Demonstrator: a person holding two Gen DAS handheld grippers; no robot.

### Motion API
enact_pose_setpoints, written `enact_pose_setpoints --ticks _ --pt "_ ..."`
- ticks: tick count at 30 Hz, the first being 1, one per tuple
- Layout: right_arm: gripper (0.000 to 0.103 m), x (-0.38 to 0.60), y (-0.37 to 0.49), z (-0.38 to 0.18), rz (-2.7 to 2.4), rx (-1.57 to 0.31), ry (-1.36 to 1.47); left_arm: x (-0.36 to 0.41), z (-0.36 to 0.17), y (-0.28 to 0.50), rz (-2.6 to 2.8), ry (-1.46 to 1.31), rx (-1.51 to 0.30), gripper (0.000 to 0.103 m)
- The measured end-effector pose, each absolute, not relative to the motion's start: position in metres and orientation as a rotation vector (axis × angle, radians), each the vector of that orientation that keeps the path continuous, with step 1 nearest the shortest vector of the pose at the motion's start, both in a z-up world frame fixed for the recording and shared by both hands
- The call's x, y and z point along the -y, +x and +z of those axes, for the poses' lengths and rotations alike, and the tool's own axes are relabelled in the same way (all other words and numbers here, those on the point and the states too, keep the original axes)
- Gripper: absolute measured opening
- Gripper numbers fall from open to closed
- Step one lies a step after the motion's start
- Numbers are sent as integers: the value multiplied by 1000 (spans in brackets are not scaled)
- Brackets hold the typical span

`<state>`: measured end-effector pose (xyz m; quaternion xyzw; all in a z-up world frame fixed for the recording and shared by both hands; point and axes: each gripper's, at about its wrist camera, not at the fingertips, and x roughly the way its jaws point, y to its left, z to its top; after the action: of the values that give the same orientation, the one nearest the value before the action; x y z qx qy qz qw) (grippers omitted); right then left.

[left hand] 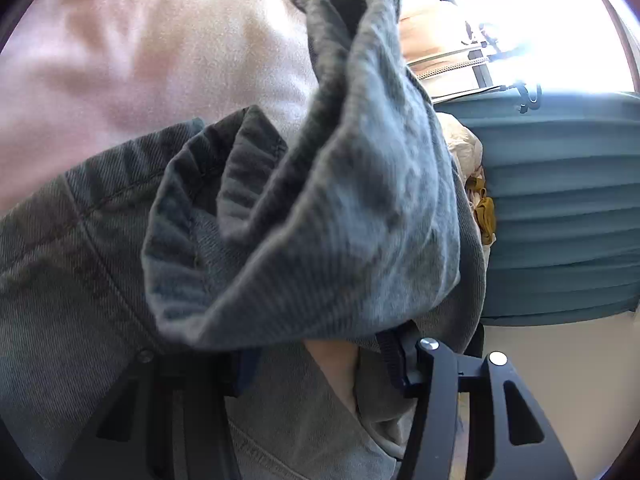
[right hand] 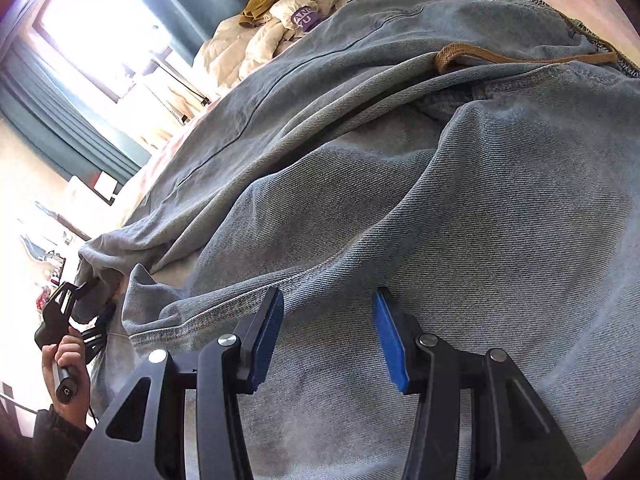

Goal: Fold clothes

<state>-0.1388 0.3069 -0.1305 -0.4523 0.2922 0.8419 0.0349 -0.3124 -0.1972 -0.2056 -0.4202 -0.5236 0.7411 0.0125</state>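
The right gripper (right hand: 328,320) points down at a pair of light blue jeans (right hand: 440,208), its two blue pads (right hand: 266,340) standing apart with a gap between them. The tips rest against the denim just below a stitched hem, but no fold is pinched between them. The jeans lie spread across a bed with a pale pink cover (right hand: 600,4), their waistband and a tan drawstring (right hand: 520,58) at the far end.

The left gripper (left hand: 320,364) is mostly buried: a bunched leg end of the jeans (left hand: 320,200) drapes loosely over its fingers, hiding the tips. Its jaws stand partly open and the cloth is not clamped. From the right wrist view, this gripper (right hand: 66,312) sits at the far left edge of the denim, held by a hand (right hand: 66,364) in a dark sleeve.

Beyond the jeans, a heap of white and mustard clothes (right hand: 288,20) lies on the bed. Teal curtains (right hand: 72,128) frame a bright window (right hand: 104,28).
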Motion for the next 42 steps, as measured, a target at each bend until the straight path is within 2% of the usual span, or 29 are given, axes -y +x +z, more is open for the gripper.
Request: enact_pose_setpoints --ticks 4,7,8,10,11,12,20,24,26,30,32,34,39,42 --pt "47 -306 -144 -130 2591 -903 -1381 191 -191 -321 2419 -1245 1546 52" --pt "47 -305 -147 -130 2596 -892 -1374 187 -187 -326 2455 -1242 1502 43" --pt "47 -304 -148 -130 2597 -888 -1373 188 -187 -325 2450 -1235 1517 31" --pt "47 -303 -149 -130 2595 -879 -1372 191 -184 -324 2435 -1206 1540 20" --pt "47 -302 -150 -130 2595 -874 -1372 192 -180 -323 2425 -1186 1552 9" --pt "47 -301 -150 -129 2595 -867 -1371 193 -175 -321 2412 -1163 1565 6" --pt "47 -298 -150 -122 2611 -837 -1354 205 -118 -282 2342 -1024 1646 5" --pt "47 -297 -146 -115 2624 -838 -1337 218 -132 -269 2319 -1168 1753 5" --pt "47 -296 -145 -112 2632 -839 -1326 221 -152 -263 2293 -1326 1780 5" --pt "47 -296 -147 -110 2636 -839 -1317 226 -176 -264 2292 -1496 1708 6" --pt "47 -299 -141 -111 2643 -833 -1323 228 -170 -258 2332 -1494 1667 6" --pt "47 -299 -140 -112 2660 -810 -1327 233 -154 -242 2401 -1505 1594 11" --pt "47 -290 -136 -107 2726 -779 -1337 201 -124 -222 2628 -1497 1275 20" --pt "47 -279 -130 -99 2787 -744 -1338 187 -115 -198 2667 -1497 1133 21"
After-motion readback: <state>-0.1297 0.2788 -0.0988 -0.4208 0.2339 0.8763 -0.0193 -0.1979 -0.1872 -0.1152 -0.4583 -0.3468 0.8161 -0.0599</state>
